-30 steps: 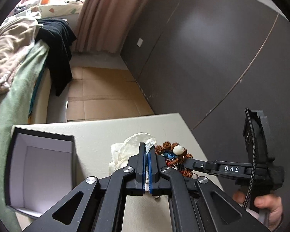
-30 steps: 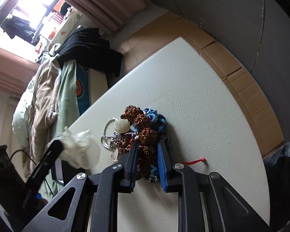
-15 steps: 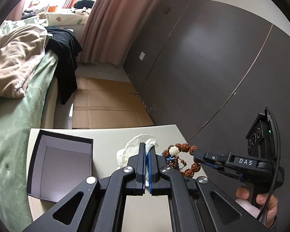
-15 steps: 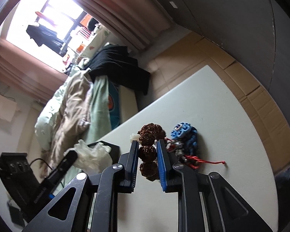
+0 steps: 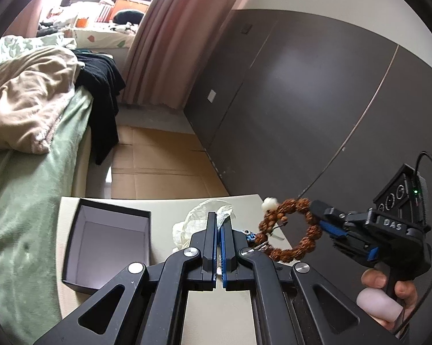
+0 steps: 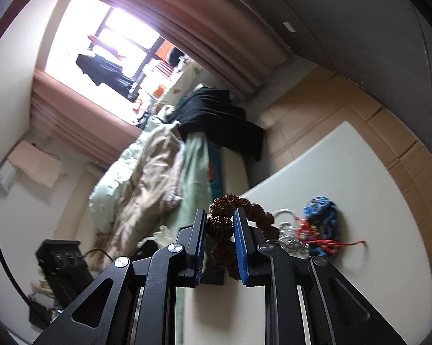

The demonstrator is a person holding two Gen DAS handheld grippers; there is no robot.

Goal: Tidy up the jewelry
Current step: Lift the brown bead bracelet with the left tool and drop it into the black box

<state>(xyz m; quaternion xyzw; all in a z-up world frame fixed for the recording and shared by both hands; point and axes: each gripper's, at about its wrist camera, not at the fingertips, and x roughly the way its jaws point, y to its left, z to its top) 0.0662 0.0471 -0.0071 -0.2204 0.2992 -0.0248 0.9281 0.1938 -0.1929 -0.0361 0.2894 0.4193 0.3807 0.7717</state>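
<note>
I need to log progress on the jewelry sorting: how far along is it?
Early. Nothing visible in the open box, so nothing looks stored. In hand: the right tool grips the brown bead bracelet, held above the table. The left tool is shut and empty. Left: the blue piece and silver chain.

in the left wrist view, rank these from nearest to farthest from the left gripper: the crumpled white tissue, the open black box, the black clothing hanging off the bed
1. Crumpled white tissue, at the tips of the left gripper, just left of them.
2. Open black box, on the table to the left.
3. Black clothing, far back, draped over the bed edge.
</note>
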